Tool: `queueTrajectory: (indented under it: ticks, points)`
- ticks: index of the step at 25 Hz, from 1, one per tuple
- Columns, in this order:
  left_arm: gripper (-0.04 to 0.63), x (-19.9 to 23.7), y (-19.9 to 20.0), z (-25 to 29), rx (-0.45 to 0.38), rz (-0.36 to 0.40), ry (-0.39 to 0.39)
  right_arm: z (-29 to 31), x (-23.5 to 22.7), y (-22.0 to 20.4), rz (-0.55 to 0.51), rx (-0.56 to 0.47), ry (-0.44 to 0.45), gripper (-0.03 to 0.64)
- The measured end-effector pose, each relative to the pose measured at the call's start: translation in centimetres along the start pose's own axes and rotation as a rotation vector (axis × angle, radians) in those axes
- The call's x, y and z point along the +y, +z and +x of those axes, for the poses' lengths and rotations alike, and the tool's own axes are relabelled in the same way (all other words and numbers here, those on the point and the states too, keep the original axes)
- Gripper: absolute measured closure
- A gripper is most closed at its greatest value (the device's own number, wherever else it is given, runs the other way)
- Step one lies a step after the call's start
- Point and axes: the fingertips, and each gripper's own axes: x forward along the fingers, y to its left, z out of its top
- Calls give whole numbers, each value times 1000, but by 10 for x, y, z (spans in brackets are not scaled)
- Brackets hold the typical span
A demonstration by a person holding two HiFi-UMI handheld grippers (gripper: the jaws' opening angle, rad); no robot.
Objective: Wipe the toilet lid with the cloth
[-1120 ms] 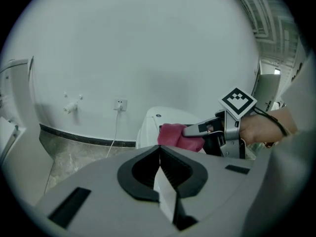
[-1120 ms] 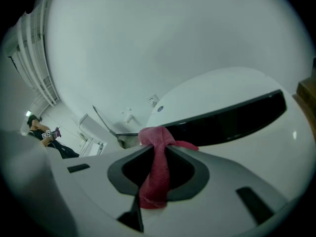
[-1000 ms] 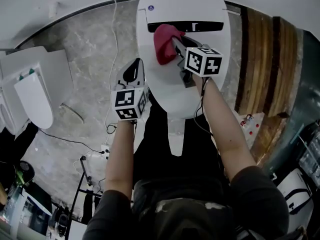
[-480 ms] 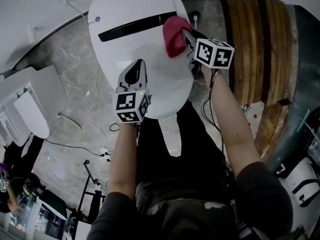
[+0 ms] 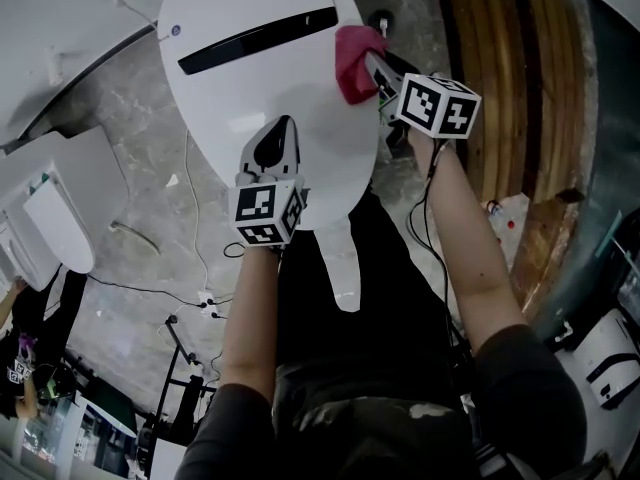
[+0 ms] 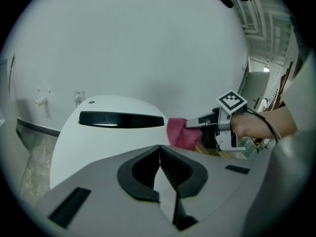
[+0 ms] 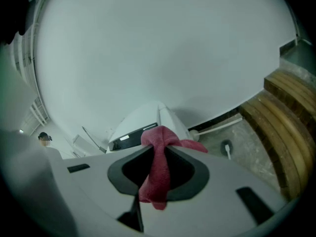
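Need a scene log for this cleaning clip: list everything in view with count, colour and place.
toilet lid: 1, white, top centre
black strip: 1, black, across the lid's far end
cloth: 1, red, at the lid's right edge
second toilet: 1, white, far left
wooden panels: several, brown, right side
floor: 1, grey marble, around the toilets
cable: 1, white, on the floor left of the lid
left gripper: 1, grey, shut and empty, above the lid
right gripper: 1, grey, shut on the cloth
forearms: 2, bare, below the grippers
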Motion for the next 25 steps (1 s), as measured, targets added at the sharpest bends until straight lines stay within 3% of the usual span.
queueTrajectory:
  ticks: [5,14,19,25]
  points:
    - [587,41,-6,-34,29,40,-10,8,81,-32,5,13,98,549]
    - [586,140,-11,-105,4,-15,48,59,251,-128,-89,137,273,549]
    - [586,172,-26,-130,9,-55,68,91,279,-169,-113,213,264,549]
    - [586,181,-45,-134,17,-85,82,108,259,-181,-162,245,217,549]
